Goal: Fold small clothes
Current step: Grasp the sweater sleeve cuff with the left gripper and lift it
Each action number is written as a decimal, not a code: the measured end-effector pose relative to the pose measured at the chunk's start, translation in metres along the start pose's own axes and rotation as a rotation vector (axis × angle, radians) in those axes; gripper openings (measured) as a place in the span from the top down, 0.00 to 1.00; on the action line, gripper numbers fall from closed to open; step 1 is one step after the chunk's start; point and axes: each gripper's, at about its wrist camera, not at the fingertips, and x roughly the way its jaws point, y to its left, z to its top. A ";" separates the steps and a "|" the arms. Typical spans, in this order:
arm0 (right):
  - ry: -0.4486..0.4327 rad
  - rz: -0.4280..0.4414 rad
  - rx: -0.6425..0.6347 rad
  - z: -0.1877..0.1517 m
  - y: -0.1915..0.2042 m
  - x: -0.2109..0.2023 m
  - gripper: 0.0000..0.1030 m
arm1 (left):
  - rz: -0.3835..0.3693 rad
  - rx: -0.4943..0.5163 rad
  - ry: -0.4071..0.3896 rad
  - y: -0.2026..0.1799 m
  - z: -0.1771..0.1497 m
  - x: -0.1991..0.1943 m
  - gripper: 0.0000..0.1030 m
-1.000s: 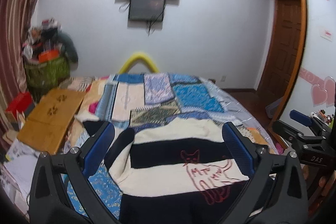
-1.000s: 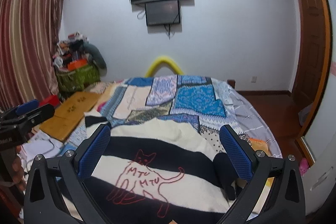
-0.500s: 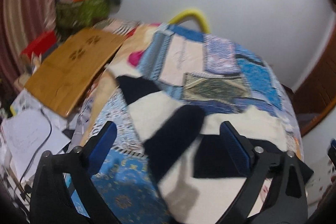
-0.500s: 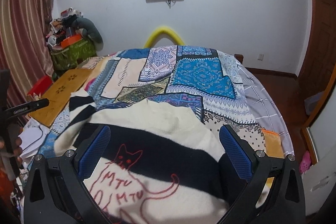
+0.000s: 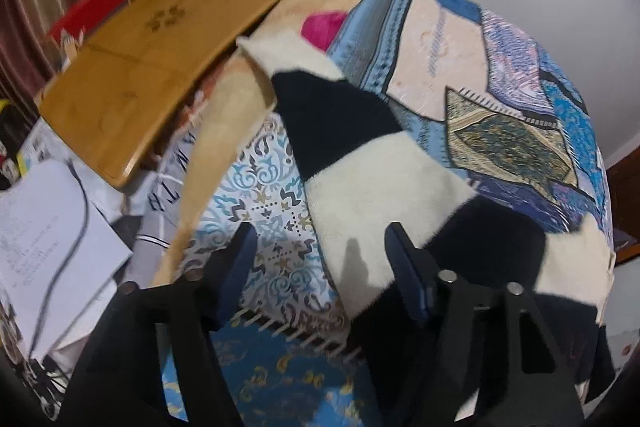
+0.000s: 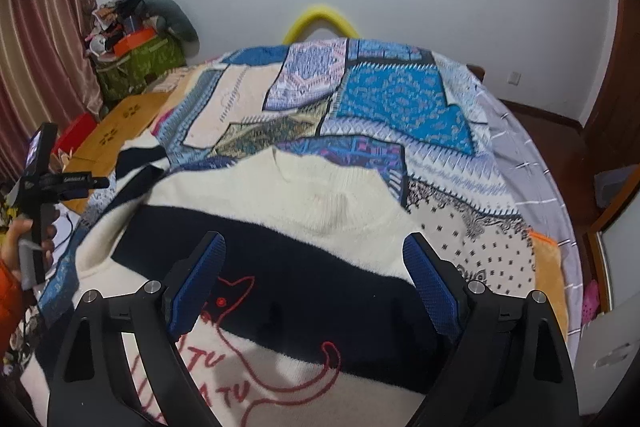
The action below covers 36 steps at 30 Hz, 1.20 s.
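**Left claw swings onto the sleeve**

Nearest the right wrist camera, the right claw [image 6: 314, 283] hovers released, fingers spread wide over the chest of the sweater [image 6: 280, 227], just above the red cat drawing [image 6: 240, 359]; it grips nothing and has barely shifted in the last second.

The left claw [image 5: 320, 259] has moved much more. A second ago it faced the sweater's body square on; now it is tilted down toward the left side of the bed [image 5: 280, 379], with the black-and-cream sleeve [image 5: 352, 147] running away from between its fingers. Its gap has narrowed, but it is not clenched: the sleeve lies loose on the patchwork quilt [image 6: 396, 103].

The sweater lies spread flat, collar at the far end. Probably the sleeve fold comes first.

Farther left, a wooden tray [image 5: 152, 59] leans at the bed's edge.
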 end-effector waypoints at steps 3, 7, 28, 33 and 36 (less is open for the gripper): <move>0.020 0.009 0.005 -0.001 -0.002 0.008 0.14 | 0.006 -0.041 0.038 0.004 0.006 0.020 0.45; 0.037 0.027 0.011 -0.001 -0.005 0.017 0.13 | 0.006 -0.086 0.072 0.007 0.012 0.040 0.58; 0.067 0.041 0.043 -0.011 -0.011 0.020 0.13 | -0.100 0.019 0.004 -0.024 0.021 0.014 0.96; 0.068 0.038 0.045 -0.013 -0.013 0.017 0.13 | -0.159 0.067 -0.033 -0.039 0.020 -0.017 1.00; 0.067 0.039 0.055 -0.014 -0.016 0.015 0.13 | -0.215 0.111 -0.066 -0.056 0.015 -0.041 1.00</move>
